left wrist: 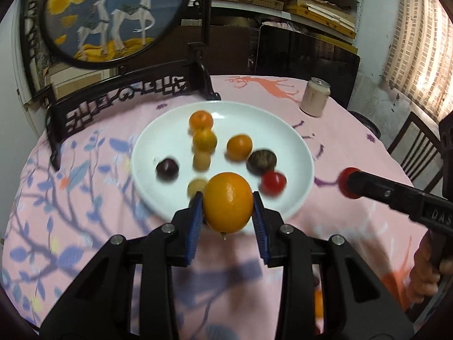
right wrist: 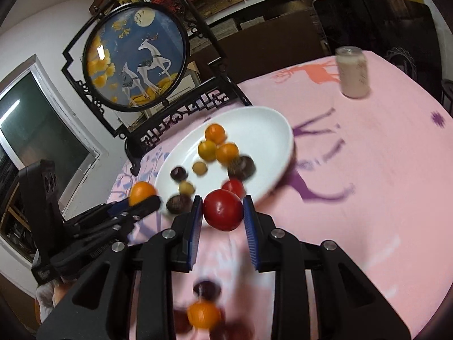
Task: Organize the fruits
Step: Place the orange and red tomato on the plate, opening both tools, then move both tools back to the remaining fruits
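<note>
Now the left gripper (left wrist: 228, 202) jaws squeeze an orange (left wrist: 228, 201); the right gripper (right wrist: 222, 210) jaws squeeze a tomato (right wrist: 222, 209) above the plate (right wrist: 271, 130).

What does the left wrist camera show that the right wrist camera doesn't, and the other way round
Only the left wrist view: a wooden chair at the table's far right edge and the holder's hand. Only the right wrist view: loose fruit on the pink cloth below the gripper, and a window. Both: the white plate, the can, the deer screen, the left gripper shut on an orange, and the right gripper shut on a red fruit.
</note>
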Motion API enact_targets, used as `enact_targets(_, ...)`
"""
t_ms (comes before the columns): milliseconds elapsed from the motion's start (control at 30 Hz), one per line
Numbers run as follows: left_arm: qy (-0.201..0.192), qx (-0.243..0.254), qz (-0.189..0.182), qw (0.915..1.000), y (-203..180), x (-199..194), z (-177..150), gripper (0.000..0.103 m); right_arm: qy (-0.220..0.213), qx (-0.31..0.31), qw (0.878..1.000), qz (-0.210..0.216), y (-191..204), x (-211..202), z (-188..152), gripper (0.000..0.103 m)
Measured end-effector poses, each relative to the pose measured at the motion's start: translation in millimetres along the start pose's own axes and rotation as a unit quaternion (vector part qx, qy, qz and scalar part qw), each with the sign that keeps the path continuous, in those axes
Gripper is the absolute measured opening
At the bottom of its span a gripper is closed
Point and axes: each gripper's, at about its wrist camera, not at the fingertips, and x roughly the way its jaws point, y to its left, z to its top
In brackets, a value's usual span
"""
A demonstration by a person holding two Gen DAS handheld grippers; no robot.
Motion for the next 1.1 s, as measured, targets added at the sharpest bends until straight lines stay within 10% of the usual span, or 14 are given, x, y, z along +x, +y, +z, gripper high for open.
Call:
enact_targets(300, 0.037, 0.013, 0.006, 0.9992, -8, 64, 15, 0.035, 0.012, -0.011, 0.999, -0.044, -13, 62, 31, 0.03)
enact_targets(400, 0.031, 0.016, 0.004, 0.9994, -11, 65, 16, 0.054, 0.03, -0.009, 0.998, -0.047, -22, 69, 29, 0.044)
enact_targets(1100, -0.012, -0.036, 0.026, 0.999, 14, -2, -24, 0.085, -0.026, -0.014, 0.999, -0.033, -8, -7, -8, 0.058)
